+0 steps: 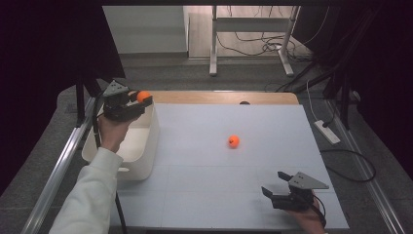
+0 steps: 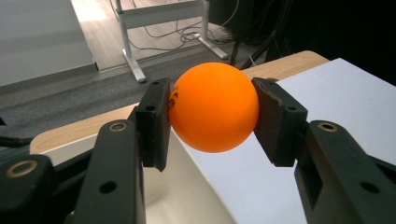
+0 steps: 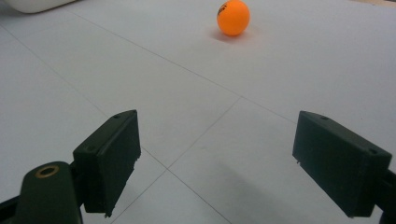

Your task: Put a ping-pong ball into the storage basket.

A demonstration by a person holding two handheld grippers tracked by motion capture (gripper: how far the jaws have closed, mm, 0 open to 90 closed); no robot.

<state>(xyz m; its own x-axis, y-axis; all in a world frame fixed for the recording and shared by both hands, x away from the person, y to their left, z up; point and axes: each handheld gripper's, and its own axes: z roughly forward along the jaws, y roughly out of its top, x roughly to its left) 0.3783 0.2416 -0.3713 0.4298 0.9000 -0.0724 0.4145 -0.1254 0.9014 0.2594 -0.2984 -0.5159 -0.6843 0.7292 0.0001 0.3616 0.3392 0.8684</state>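
The left tongs pinch an orange ball, one black pad pressed against each side of it. In the left gripper view the ball hides the gap between the pads, and a bit of dark print on it is half covered by the left pad and cannot be read. In the high view the left tongs hold this ball over the far rim of a white bin, which stands at the left edge of the worktop. Below the ball, the left gripper view shows the bin cut off at the bottom, so its floor is out of sight. The hand and white sleeve cover part of the bin's inside in the high view, and whether anything lies in it cannot be told.

The right tongs are spread wide with nothing between them, low over the white worktop. In the high view they sit near the front right corner, and the hand holding them is mostly cut off by the bottom edge.

A second ball lies on the worktop, well apart from both tongs and right of the bin. The right gripper view shows it ahead, with print near its top too small to read.

Beyond the worktop, a desk frame and cables stand on the floor; dark curtains hide both sides.
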